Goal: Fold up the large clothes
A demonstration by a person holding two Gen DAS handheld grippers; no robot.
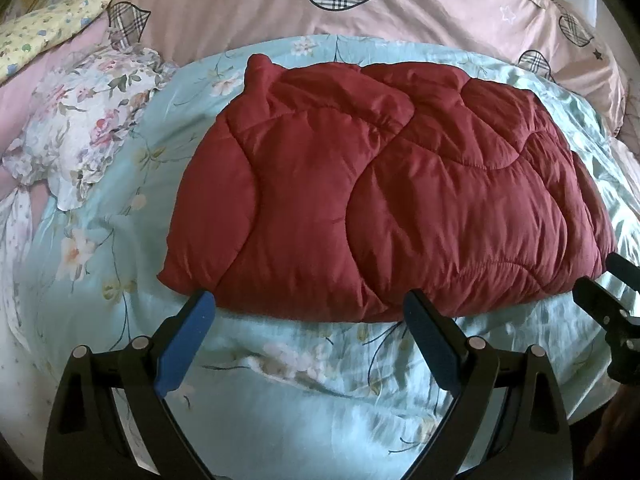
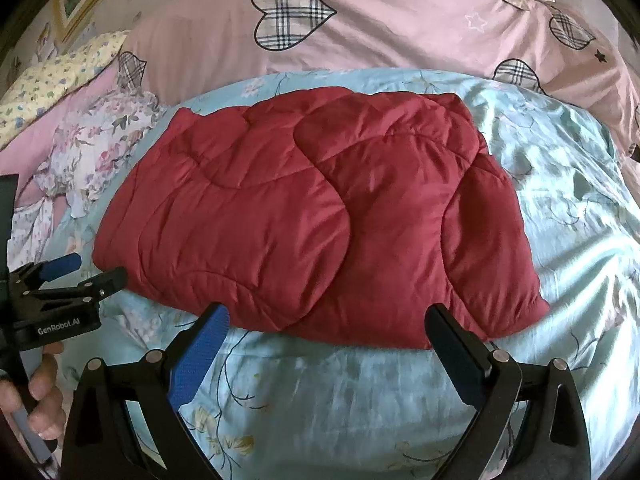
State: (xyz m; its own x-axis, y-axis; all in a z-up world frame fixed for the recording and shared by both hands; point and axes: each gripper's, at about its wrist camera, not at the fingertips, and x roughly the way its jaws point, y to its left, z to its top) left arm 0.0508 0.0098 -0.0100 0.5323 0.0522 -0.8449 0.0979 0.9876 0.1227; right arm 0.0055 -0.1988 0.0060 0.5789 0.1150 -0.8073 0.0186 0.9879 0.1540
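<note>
Left claw (image 1: 308, 312): jaws spread wide, nothing between the pads; blue-padded fingers (image 1: 184, 344) poised just short of the near edge of the garment; also seen at the left edge of the right wrist view, gripped by a hand (image 2: 36, 396)
Right claw (image 2: 328, 328): jaws spread wide, empty; fingertips just at the near edge of the garment, contact cannot be told; its black tips also show at the right edge of the left wrist view
Red quilted coat (image 1: 380, 184): folded into a compact, puffy bundle; lies flat on the bed, in the middle of both views; one padded layer overlaps another along a curved seam; held by neither claw
Light blue floral sheet (image 1: 280, 380): covers the bed under the bundle; wrinkled, bare in front of both claws
Pink duvet with plaid hearts (image 2: 380, 28): bunched along the far side of the bed, beyond the bundle
White floral cloth (image 1: 92, 120): crumpled at the left, apart from the bundle
Yellow floral pillow (image 1: 52, 24): far left corner, behind the floral cloth
</note>
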